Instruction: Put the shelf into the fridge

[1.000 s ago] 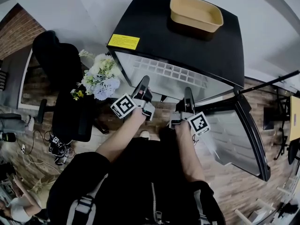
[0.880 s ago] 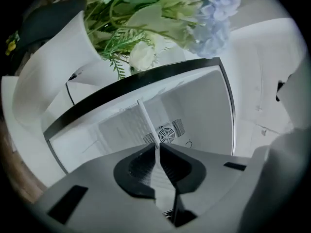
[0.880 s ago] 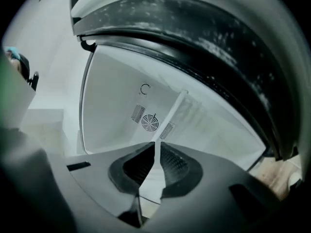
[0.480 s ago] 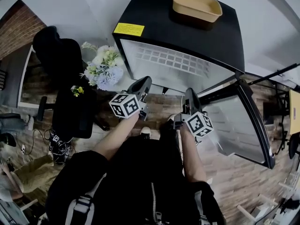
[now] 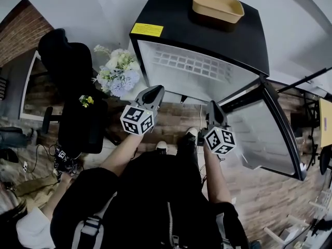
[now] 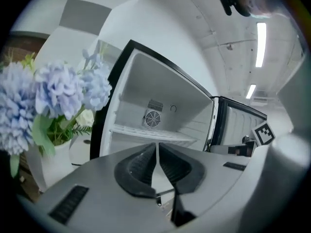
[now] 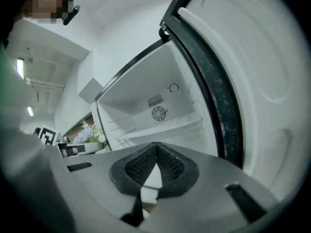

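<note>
1. A small black fridge stands with its front open. It is seen steeply from above by a person holding a gripper in each hand.
2. The shelf, a white wire grid, already lies flat inside the cabinet. Its long axis runs roughly from 9 o'clock to 3 o'clock across the opening.
3. The left gripper has its jaws drawn together to a thin slit, with nothing between them. From it the shelf lies at about 1 o'clock.
4. The right gripper has its jaw tips meeting and is also empty. From it the shelf lies at about 11 o'clock.
5. Neither gripper touches the shelf or the fridge. In the head view the left one looks slightly nearer the opening.
6. The left gripper view shows the shelf level, below a round fan grille on the back wall.
7. The right gripper view shows the same shelf spanning the cabinet from side to side.
8. The open door hangs at about 3 o'clock from the right gripper.
9. A bunch of pale flowers stands at about 10 o'clock from the left gripper.
10. Judged from how it lies, the shelf seems to be in place. Any next move would be straight ahead towards 12 o'clock, or across to the door.
</note>
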A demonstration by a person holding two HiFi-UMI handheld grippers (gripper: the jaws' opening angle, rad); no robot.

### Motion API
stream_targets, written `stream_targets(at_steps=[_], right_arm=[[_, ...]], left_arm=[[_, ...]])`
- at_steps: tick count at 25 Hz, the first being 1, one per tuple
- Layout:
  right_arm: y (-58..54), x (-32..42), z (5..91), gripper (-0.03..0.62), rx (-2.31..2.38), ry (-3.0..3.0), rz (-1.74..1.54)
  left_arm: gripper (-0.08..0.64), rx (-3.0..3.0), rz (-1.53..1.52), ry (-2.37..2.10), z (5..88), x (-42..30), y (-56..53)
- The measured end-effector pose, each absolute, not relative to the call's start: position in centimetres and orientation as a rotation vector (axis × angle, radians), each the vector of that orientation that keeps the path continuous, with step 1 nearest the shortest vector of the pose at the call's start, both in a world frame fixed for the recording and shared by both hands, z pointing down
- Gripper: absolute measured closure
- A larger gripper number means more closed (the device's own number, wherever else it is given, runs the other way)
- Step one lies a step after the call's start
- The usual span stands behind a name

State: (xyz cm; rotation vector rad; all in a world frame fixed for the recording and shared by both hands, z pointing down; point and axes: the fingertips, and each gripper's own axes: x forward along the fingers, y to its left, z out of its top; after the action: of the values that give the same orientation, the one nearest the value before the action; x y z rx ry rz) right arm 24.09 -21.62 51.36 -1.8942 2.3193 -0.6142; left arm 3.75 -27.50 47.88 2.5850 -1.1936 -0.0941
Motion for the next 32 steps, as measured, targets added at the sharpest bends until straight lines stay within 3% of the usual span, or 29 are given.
stream_targets(at_steps=[15,32], right_arm=[[-19.7,23.6,49.3,0.588,-1.984,2.390,-0.374],[-19.3,23.8,49.8,0.588,-1.985,2.377,-0.397]], left_arm=[[0.522,2.668,-0.007,-1.236,47.6,3.1,-25.4],[0.522,2.663,-0.009,-1.206,48.1,3.9,-24.8]])
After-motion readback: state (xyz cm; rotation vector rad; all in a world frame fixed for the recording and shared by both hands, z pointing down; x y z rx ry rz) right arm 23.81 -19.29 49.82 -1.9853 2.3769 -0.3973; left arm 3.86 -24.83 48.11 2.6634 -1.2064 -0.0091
